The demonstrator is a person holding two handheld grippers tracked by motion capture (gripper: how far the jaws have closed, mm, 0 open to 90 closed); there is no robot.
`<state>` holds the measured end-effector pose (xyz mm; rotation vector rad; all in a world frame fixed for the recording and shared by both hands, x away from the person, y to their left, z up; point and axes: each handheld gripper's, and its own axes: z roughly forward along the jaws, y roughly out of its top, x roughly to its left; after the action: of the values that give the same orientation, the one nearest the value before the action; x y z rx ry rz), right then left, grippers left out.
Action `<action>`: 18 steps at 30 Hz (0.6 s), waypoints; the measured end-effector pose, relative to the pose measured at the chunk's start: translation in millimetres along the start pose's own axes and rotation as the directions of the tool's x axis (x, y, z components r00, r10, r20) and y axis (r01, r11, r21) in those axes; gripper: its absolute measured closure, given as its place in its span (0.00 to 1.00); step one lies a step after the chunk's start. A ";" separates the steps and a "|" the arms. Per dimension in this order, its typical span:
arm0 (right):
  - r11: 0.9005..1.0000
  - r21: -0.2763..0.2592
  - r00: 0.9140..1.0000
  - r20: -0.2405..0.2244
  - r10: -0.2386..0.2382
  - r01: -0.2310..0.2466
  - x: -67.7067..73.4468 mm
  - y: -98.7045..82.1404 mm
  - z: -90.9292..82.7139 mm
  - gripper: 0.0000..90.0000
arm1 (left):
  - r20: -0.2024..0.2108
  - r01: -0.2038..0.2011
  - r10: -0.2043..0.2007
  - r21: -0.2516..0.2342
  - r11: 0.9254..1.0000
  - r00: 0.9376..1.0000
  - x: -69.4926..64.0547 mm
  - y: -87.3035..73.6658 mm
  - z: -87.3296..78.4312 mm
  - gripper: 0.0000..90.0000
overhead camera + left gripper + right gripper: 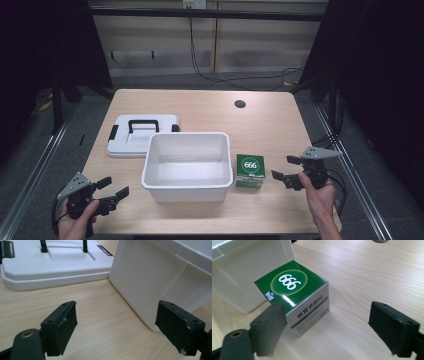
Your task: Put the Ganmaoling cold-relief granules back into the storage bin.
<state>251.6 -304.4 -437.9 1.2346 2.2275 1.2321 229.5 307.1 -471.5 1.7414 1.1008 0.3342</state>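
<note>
Tongs, 2 pcs: left tongs [111, 192] at near-left table [200, 105] edge, jaws wide, holding nothing; right tongs [286, 171] at near-right, jaws wide, holding nothing, just right of green box [250, 169].
Green box, 1 pc: "666" on top, on table just right of bin [187, 167], apart from both jaws. Right gripper view adds white side panel w/ printed characters [313, 308].
Bin, 1 pc: white, open, nothing inside per high view.
Lid [142, 135], 1 pc: white, black handle, flat behind bin's left. Left gripper view adds bin's outer wall [142, 280].
</note>
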 end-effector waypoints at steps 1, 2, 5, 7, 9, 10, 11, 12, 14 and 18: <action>1.000 0.003 1.000 0.006 0.002 -0.002 -0.6 -0.1 0.4 0.15 | -0.003 0.005 -0.005 0.000 1.000 1.000 0.6 -0.2 0.0 0.19; 1.000 0.010 1.000 0.006 -0.007 0.007 -1.1 -0.3 1.3 0.15 | -0.003 0.006 -0.006 0.000 1.000 1.000 1.3 -0.1 0.1 0.19; 0.999 0.034 1.000 -0.003 -0.029 0.029 -2.6 0.7 3.0 0.15 | -0.006 0.001 -0.001 -0.001 1.000 1.000 0.6 0.1 0.9 0.19; 0.998 0.052 0.999 0.002 -0.039 0.039 -3.3 1.6 3.5 0.15 | -0.002 -0.003 0.003 0.007 1.000 1.000 0.2 -0.1 1.6 0.19; 0.998 0.047 0.999 0.005 -0.052 0.051 -3.1 2.7 2.6 0.15 | -0.005 0.000 0.000 0.005 1.000 1.000 -0.3 -0.3 1.8 0.19; 0.998 0.045 0.999 0.000 -0.052 0.052 -2.7 3.4 2.1 0.15 | -0.004 -0.005 0.005 0.007 1.000 1.000 0.0 -0.1 1.4 0.19; 0.997 0.041 0.998 0.001 -0.064 0.064 -1.8 4.1 1.6 0.15 | -0.004 -0.006 0.006 0.008 1.000 1.000 0.1 0.1 1.2 0.19; 0.996 0.047 0.997 0.002 -0.076 0.076 -0.3 4.8 1.2 0.15 | -0.005 -0.007 0.007 0.008 1.000 1.000 0.0 0.2 1.2 0.19; 0.992 0.059 0.994 0.006 -0.114 0.113 2.3 6.0 0.9 0.15 | -0.001 -0.010 0.010 0.012 1.000 1.000 -0.6 0.5 1.6 0.19; 0.988 0.085 0.991 0.016 -0.134 0.132 5.1 11.9 2.5 0.15 | 0.012 -0.022 0.022 0.020 1.000 1.000 -2.8 0.5 2.8 0.19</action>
<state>256.6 -295.9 -429.1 1.1023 2.3257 1.0807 230.1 303.2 -471.7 1.7727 1.0805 0.3267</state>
